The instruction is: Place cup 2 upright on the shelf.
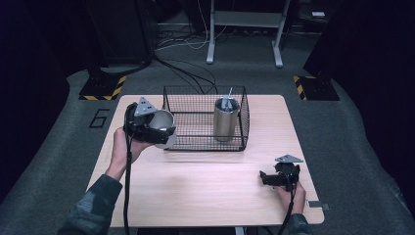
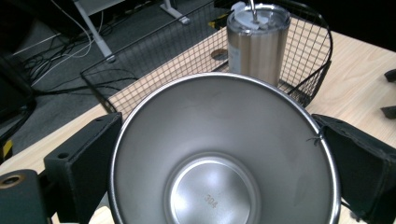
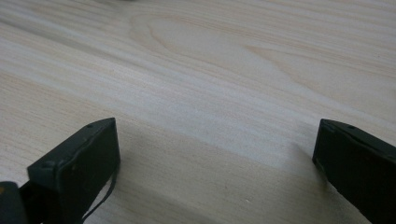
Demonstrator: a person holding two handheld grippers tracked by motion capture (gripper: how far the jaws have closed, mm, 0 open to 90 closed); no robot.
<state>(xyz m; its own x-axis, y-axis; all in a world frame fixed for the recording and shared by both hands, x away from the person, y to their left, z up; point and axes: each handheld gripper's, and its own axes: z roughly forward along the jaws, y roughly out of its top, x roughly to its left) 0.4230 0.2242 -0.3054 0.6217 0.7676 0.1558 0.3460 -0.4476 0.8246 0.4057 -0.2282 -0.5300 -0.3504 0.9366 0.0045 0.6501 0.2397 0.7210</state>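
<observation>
Steel cup (image 2: 222, 154) sits clamped between the two black jaws of the left gripper (image 1: 155, 128), one jaw pressed against each side of its rim. Its mouth faces the gripper's camera, showing a brushed, empty interior with "304" stamped on the round base. The left hand (image 1: 123, 147) holds that gripper raised, just left of the wire basket (image 1: 205, 142). Beyond the cup, inside the basket, a lidded steel tumbler (image 2: 258, 39) stands upright. Well apart, the right gripper (image 1: 268, 178) rests low near the wooden table (image 1: 205, 191), jaws spread wide and holding nothing.
</observation>
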